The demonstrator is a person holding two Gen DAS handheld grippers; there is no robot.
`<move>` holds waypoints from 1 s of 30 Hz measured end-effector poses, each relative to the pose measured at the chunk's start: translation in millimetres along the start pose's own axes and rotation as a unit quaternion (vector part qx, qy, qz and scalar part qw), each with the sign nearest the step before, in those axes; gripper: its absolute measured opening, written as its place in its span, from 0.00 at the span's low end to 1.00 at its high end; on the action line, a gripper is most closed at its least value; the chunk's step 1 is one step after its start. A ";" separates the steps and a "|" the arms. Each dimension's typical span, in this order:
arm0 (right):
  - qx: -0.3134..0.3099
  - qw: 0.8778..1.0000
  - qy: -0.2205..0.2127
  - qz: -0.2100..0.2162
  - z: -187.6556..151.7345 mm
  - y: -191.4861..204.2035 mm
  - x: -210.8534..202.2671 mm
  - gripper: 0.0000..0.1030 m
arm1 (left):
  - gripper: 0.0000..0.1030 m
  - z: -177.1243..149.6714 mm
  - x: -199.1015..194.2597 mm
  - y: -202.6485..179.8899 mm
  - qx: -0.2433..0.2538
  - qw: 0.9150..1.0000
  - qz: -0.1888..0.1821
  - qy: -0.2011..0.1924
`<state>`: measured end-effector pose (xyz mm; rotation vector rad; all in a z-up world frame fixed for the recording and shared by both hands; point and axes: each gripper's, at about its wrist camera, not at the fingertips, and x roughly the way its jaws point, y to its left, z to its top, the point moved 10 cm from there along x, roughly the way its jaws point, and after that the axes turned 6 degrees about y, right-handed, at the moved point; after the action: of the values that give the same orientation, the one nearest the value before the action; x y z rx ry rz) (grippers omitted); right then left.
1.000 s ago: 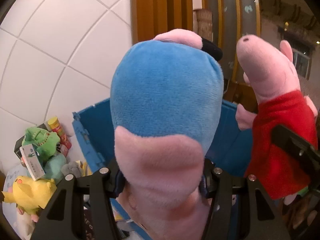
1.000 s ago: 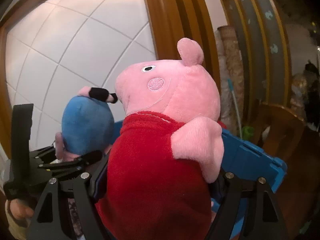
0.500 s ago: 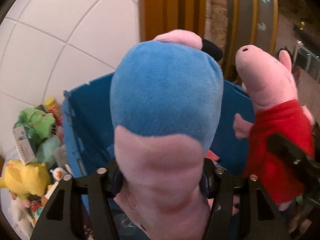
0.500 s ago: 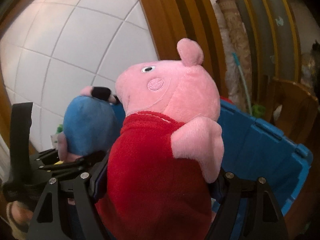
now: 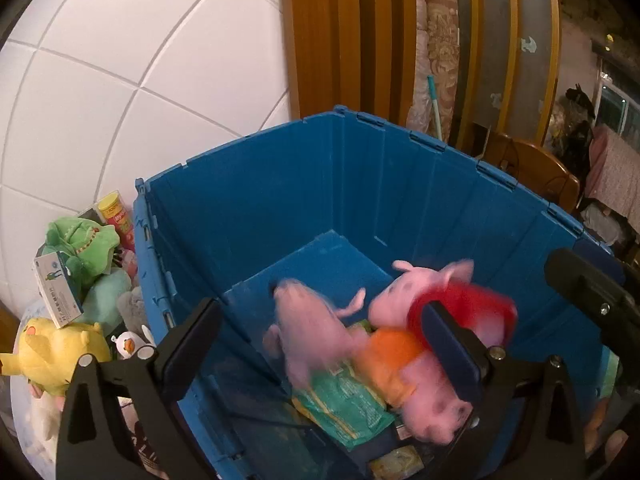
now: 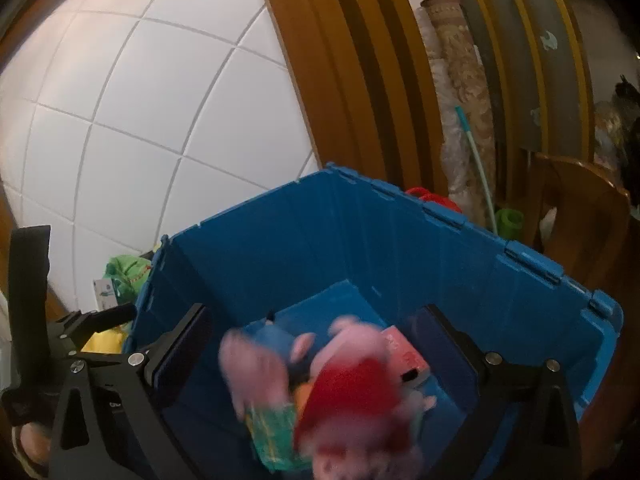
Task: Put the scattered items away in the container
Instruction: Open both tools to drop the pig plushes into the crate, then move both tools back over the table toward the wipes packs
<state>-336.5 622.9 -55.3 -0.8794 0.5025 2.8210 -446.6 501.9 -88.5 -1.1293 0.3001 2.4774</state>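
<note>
A big blue plastic crate (image 5: 360, 168) stands open below both grippers; it also shows in the right wrist view (image 6: 400, 240). My left gripper (image 5: 320, 344) is open and empty above its near rim. My right gripper (image 6: 320, 352) is open and empty too. A blurred pink pig plush in a blue top (image 5: 308, 332) and a pink pig plush in a red dress (image 5: 464, 300) are inside the crate, in motion. They lie over an orange-dressed pig plush (image 5: 400, 360) and a green packet (image 5: 344, 400). The red-dressed pig also shows in the right wrist view (image 6: 352, 392).
Outside the crate's left wall lie a green plush (image 5: 84, 244), a yellow plush (image 5: 52, 352), a small box (image 5: 56, 292) and a yellow-lidded can (image 5: 116, 216). White floor tiles lie behind. Wooden panels, a rolled rug (image 5: 436, 52) and a wooden chair (image 5: 536, 172) stand beyond.
Both grippers have opened. The blue-topped pig and the red-dressed pig have left the fingers and dropped into the blue crate.
</note>
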 end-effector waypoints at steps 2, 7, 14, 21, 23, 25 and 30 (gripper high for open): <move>0.004 1.000 0.001 0.000 0.8 -3.9 2.3 1.00 | 0.98 -0.2 -1.1 -0.1 -0.002 1.000 0.000 -0.001; 0.012 1.000 0.004 0.000 3.4 -9.3 6.3 1.00 | 0.98 -2.5 -8.6 9.2 -0.024 1.000 0.000 -0.021; -0.020 0.999 0.001 -0.026 0.0 2.3 4.3 1.00 | 0.98 -29.4 -24.7 34.4 -0.056 0.998 0.013 -0.025; -0.019 1.000 0.000 0.001 -13.8 25.0 -7.6 1.00 | 0.98 -53.9 -62.8 67.9 -0.080 0.995 0.037 -0.047; -0.023 1.000 -0.004 0.009 -19.9 38.8 -16.8 1.00 | 0.98 -62.6 -72.3 80.3 -0.086 0.994 0.041 -0.052; -0.029 0.999 -0.009 0.015 -24.0 52.6 -26.0 1.00 | 0.98 -74.4 -80.1 97.1 -0.096 0.993 0.046 -0.052; -0.049 0.998 -0.026 0.039 -37.7 111.0 -51.7 1.00 | 0.98 -120.9 -95.4 160.1 -0.128 0.989 0.069 -0.040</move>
<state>-300.3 503.9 -24.6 -0.8175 0.4048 2.9536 -379.2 290.2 -90.1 -1.1375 0.0365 2.7353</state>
